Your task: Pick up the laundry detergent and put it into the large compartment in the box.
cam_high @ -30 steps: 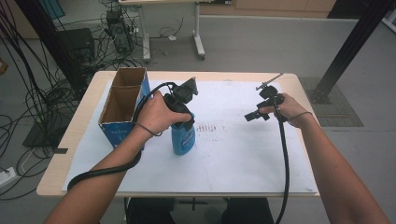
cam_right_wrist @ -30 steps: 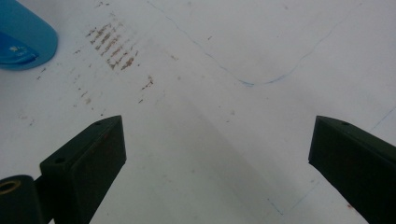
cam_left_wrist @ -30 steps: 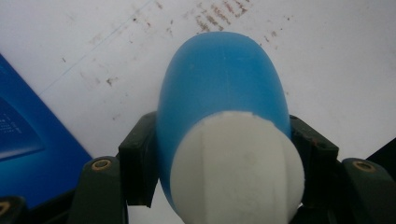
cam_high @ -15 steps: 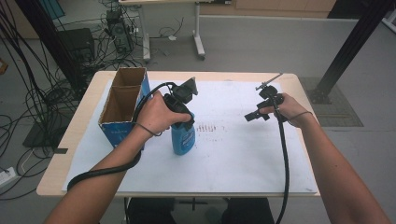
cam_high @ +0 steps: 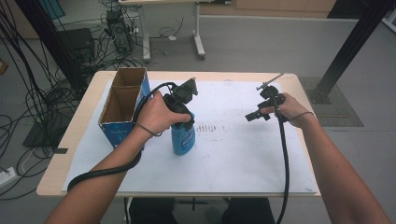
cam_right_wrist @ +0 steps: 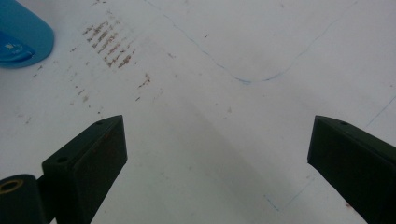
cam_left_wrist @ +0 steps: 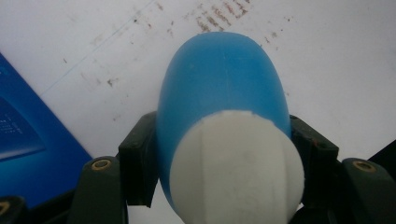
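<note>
Desk (cam_high: 303, 84): light wood top, mostly covered by a white sheet (cam_high: 233, 158). On the sheet: open blue cardboard box (cam_high: 122, 105) at left, upright blue bottle (cam_high: 182, 138) just beside it. Brownish marks (cam_high: 209, 127) near the bottle, possibly stains.

White print shows on the blue bottle (cam_high: 182, 140) and on the blue side of the cardboard box (cam_high: 120, 136), but none of it can be read.

An open blue cardboard box (cam_high: 122, 107) on the white paper sheet (cam_high: 233, 158) over the wooden table (cam_high: 60, 163), left side.
</note>
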Motion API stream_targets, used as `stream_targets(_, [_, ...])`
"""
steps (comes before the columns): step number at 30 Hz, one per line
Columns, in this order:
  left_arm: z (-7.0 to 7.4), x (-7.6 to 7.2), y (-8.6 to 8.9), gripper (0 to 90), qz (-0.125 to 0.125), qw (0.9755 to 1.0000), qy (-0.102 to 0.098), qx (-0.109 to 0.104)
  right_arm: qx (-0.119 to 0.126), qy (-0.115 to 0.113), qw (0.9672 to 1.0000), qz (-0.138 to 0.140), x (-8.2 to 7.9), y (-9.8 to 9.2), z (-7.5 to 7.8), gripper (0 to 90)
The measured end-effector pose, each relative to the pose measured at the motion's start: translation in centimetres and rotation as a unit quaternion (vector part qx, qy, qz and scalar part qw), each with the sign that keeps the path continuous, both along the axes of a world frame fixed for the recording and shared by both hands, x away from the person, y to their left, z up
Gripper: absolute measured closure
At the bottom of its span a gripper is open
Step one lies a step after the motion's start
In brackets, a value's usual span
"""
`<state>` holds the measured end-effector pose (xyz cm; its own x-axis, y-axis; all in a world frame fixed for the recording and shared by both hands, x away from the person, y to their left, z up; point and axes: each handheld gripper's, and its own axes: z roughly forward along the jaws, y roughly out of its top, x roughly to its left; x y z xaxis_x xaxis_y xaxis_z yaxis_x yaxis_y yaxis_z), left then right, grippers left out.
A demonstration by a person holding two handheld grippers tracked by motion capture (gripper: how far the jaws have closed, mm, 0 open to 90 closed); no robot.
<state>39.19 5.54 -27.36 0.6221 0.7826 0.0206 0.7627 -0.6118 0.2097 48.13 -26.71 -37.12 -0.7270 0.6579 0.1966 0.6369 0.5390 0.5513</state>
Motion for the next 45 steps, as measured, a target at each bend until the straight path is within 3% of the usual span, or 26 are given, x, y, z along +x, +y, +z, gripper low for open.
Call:
stream_targets(16, [0.01, -0.02, 0.02, 37.4, -0.001, 1.0000, 0.000, 0.001, -0.001, -0.009, 1.0000, -0.003, -0.06, -0.14, 0.22, 4.5])
stream_targets(45, [0.00, -0.01, -0.07, 37.5, -0.003, 1.0000, -0.001, 0.004, 0.001, -0.005, 1.0000, -0.006, 0.03, -0.23, 0.08, 4.5])
